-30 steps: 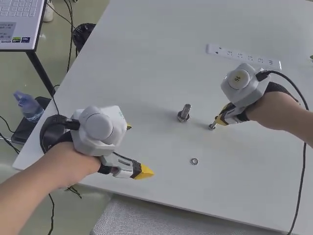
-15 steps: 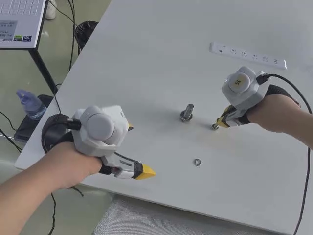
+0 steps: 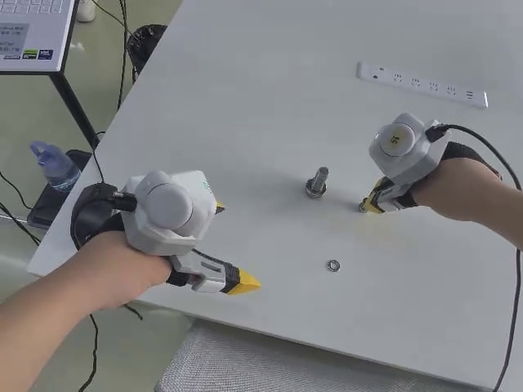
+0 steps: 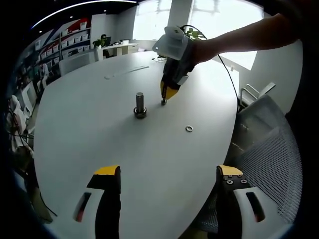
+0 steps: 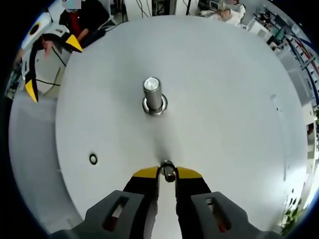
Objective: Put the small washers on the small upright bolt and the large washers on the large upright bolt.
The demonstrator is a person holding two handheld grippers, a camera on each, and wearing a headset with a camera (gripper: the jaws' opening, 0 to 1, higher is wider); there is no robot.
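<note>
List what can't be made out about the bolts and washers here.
1. Small bolt: in the right gripper view the yellow tips of the right gripper flank it closely. Whether they clamp it, or a washer on it, is hidden.
2. Large bolt: in the head view the stack at its base is too small to count washers.
3. Loose washer: too small in the head view to tell small from large.

- L gripper [image 4: 168, 172]: jaws wide apart, yellow tips, nothing btwn; white table [image 4: 84, 144] below.
- Large bolt [image 4: 139, 101]: upright, ahead of claw, slightly left; stacked washers [image 4: 140, 114] at its base.
- Small bolt [image 4: 163, 102]: just right of lg bolt, R gripper [image 4: 168, 92] tips down at it.
- Loose washer [image 4: 189, 128]: flat, ahead-right, nearer claw than bolts.
- Mesh chair [image 4: 269, 144]: right of claw.
</note>
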